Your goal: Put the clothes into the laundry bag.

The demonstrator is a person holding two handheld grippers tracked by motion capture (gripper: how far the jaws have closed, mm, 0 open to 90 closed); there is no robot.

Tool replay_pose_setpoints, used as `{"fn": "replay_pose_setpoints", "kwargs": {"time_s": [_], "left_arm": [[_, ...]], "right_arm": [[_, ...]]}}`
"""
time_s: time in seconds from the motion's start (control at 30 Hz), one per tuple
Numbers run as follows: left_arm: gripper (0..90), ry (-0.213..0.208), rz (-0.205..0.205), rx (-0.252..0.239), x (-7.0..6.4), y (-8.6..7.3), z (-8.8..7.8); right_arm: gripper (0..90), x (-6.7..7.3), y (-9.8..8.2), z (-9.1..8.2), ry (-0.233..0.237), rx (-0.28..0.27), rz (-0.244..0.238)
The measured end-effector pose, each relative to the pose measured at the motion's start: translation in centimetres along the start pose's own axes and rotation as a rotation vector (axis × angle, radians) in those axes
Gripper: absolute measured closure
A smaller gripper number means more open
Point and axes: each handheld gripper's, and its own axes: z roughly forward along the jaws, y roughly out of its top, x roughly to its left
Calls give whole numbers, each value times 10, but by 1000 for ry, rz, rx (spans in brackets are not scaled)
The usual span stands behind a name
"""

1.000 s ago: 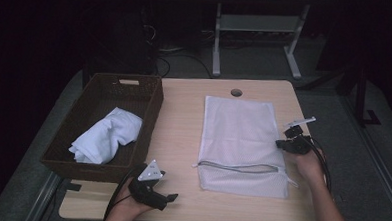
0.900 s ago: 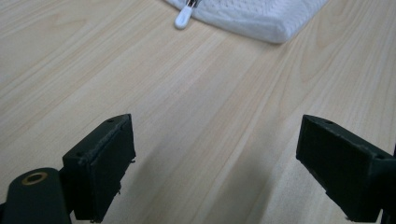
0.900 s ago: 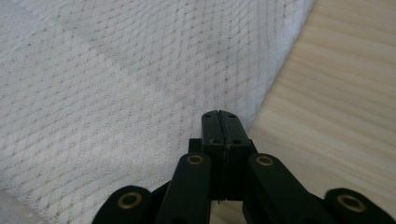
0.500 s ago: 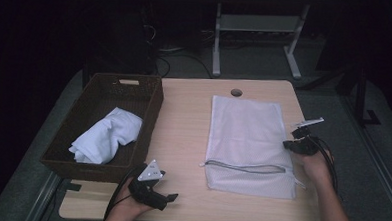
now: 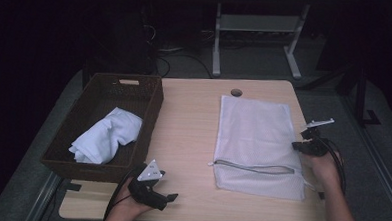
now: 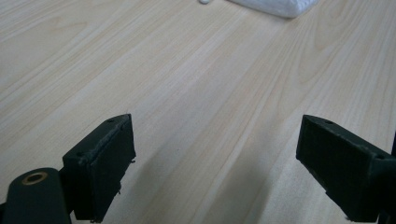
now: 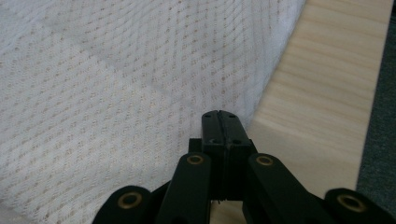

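Lying flat on the right half of the table [image 5: 193, 120], the white mesh bag [image 5: 255, 138] has its grey zipper [image 5: 254, 168] running across near the end closest to me. I see my right gripper [image 5: 302, 145] at the bag's right edge, roughly halfway along it. From the right gripper view its jaws are clenched tight together, their tips at the mesh just where the cloth meets the bare wood; I cannot tell whether any fabric is pinched between them. My left gripper [image 5: 170, 197] sits well apart from the bag, low over the near edge of the table, jaws spread wide over bare wood with nothing between them. Beyond it, on the left side of the table, stands a dark wicker basket [image 5: 151, 113] with a crumpled white cloth [image 5: 105, 136] inside.
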Motion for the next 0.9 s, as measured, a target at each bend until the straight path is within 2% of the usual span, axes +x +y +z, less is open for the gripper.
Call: {"fn": "replay_pose_setpoints", "kwargs": {"time_s": [0.2, 0.53, 0.7, 0.9], "left_arm": [[111, -1, 1, -5, -1, 0, 0], [111, -1, 2, 1, 0, 0, 0], [111, -4, 1, -5, -1, 0, 0], [111, -2, 3, -8, -1, 1, -1]], "right_arm": [[897, -5, -4, -3, -22, 5, 1], [897, -22, -13, -10, -49, 6, 43], [897, -36, -20, -14, -55, -6, 87], [898, -42, -24, -17, -77, -6, 96]]}}
